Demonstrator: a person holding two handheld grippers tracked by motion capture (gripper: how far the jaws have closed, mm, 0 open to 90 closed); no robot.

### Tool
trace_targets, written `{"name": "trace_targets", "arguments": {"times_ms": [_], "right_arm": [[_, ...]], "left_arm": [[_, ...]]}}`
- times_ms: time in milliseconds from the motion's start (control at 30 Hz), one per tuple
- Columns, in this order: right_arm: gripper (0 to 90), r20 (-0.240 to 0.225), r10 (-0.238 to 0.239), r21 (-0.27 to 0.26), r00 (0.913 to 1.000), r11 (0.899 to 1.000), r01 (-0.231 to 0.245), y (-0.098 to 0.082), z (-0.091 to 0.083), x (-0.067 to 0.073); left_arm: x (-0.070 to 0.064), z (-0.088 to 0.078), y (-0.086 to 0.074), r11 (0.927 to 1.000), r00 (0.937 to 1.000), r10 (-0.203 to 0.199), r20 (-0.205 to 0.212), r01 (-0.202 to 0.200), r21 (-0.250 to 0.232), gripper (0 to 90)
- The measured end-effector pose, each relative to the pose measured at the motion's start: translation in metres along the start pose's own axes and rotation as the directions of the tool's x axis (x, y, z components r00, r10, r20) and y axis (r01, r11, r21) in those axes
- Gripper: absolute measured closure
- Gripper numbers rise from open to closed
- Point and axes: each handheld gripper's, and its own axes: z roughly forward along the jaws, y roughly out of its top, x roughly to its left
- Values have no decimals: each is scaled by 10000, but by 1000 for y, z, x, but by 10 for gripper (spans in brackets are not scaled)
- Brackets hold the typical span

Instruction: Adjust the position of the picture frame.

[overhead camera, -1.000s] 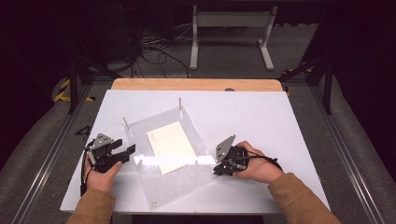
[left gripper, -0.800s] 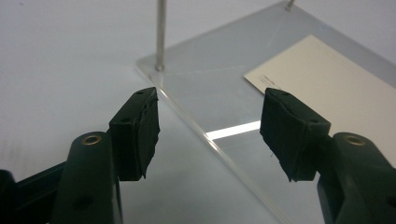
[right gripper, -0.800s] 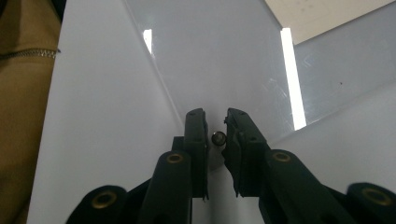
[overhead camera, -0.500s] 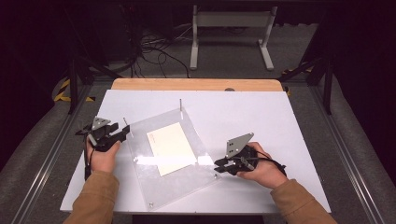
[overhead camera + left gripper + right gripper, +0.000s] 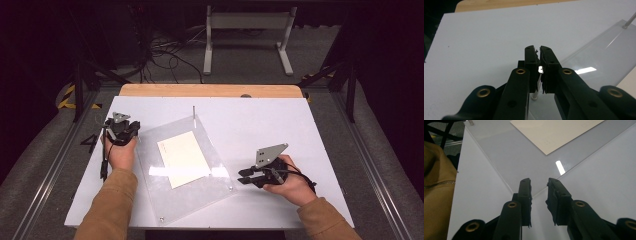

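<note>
From where I stand, the clear acrylic sheet (image 5: 187,172) lies flat on the white desk (image 5: 260,120), turned a little askew, with a cream sheet of paper (image 5: 183,159) lying at its middle. Thin metal pins stand at its corners: one tall pin (image 5: 193,111) rises at the plate's twelve o'clock corner, and short ones sit at the five o'clock corner and near the six o'clock edge.

The left claw (image 5: 131,126) is over at the plate's ten o'clock corner, held in the left hand (image 5: 120,152), whose tan sleeve comes up from six o'clock. In the left gripper view its jaws have just been closing and now stand pressed together on a slim metal pin (image 5: 537,86), whose shiny top glints between the pads and whose foot sits at the corner of the plate. So the left claw (image 5: 537,50) is clamped on that pin.

The right claw (image 5: 242,176) lies low at the plate's four o'clock side, tips pointing towards nine o'clock, held in the right hand (image 5: 292,182). In the right gripper view the right claw (image 5: 539,182) has its jaws parted by a narrow gap with nothing between them; the corner of the plate lies just ahead of the tips, not touching them.
</note>
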Motion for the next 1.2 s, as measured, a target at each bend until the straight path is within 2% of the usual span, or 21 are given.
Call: {"name": "trace_targets", "arguments": {"times_ms": [100, 133, 167, 233, 300, 400, 433, 500, 600, 633, 667, 767, 800, 833, 867, 900, 933, 967, 1000, 1133, 1200], "right_arm": [[721, 179, 156, -150, 9997, 9998, -154, -3, -7, 1], [721, 233, 185, -196, 9996, 9996, -181, -4, -10, 2], [721, 273, 253, -247, 9993, 9994, -246, -6, -13, 3], [722, 389, 328, -322, 9987, 9990, -316, -9, -18, 6], [721, 499, 392, -391, 9980, 9985, -373, -12, -25, 9], [721, 670, 505, -531, 9965, 9975, -469, -17, -34, 14], [721, 714, 508, -559, 9962, 9973, -468, -19, -38, 15], [721, 811, 581, -635, 9950, 9966, -530, -23, -44, 18], [721, 838, 667, -767, 9942, 9952, -603, -28, -51, 22], [721, 838, 667, -767, 9942, 9952, -603, -28, -51, 22], [721, 846, 756, -755, 9935, 9947, -692, -31, -54, 23], [720, 869, 776, -755, 9932, 9946, -712, -33, -55, 24], [720, 855, 760, -766, 9934, 9946, -695, -33, -56, 24], [720, 844, 743, -771, 9937, 9947, -679, -32, -56, 25], [720, 825, 721, -786, 9940, 9947, -657, -32, -56, 26], [719, 791, 676, -788, 9946, 9950, -613, -32, -56, 27], [719, 773, 678, -816, 9947, 9948, -615, -31, -56, 28], [718, 739, 646, -809, 9952, 9950, -585, -31, -56, 28], [718, 716, 623, -776, 9955, 9954, -567, -31, -55, 29], [717, 674, 604, -728, 9959, 9958, -555, -31, -53, 29], [716, 665, 588, -718, 9961, 9960, -540, -31, -53, 29]], "left_arm": [[-8, 0, 7, 9995, 9992, 176, 361, -166, -280, 843], [-13, 1, 12, 9986, 9980, 352, 521, -330, -420, 841], [-17, 1, 17, 9973, 9963, 599, 623, -571, -456, 840], [-30, 4, 26, 9947, 9925, 769, 956, -697, -759, 838], [-45, 8, 37, 9914, 9863, 1091, 1238, -990, -855, 836], [-65, 16, 49, 9874, 9747, 1371, 1765, -1203, -1025, 834], [-72, 20, 51, 9863, 9732, 1411, 1817, -1223, -1107, 834], [-85, 28, 56, 9861, 9630, 1503, 2239, -1299, -1034, 831], [-102, 39, 59, 9826, 9479, 1723, 2680, -1463, -1145, 830], [-102, 39, 59, 9826, 9479, 1723, 2680, -1463, -1145, 830], [-113, 47, 60, 9817, 9371, 1830, 2973, -1577, -1072, 830], [-126, 59, 59, 9809, 9283, 1923, 3182, -1721, -906, 832], [-130, 62, 58, 9834, 9279, 1798, 3265, -1615, -826, 832], [-134, 65, 56, 9821, 9249, 1878, 3307, -1727, -746, 833], [-135, 68, 55, 9818, 9258, 1899, 3268, -1768, -696, 834], [-138, 71, 52, 9823, 9239, 1869, 3338, -1787, -555, 835], [-140, 73, 51, 9807, 9266, 1952, 3216, -1884, -524, 838], [-141, 75, 49, 9825, 9263, 1859, 3277, -1790, -516, 840], [-141, 76, 47, 9842, 9287, 1769, 3259, -1670, -582, 840], [-144, 77, 47, 9846, 9262, 1747, 3341, -1619, -660, 838], [-145, 76, 47, 9834, 9291, 1817, 3220, -1717, -594, 838]]}}
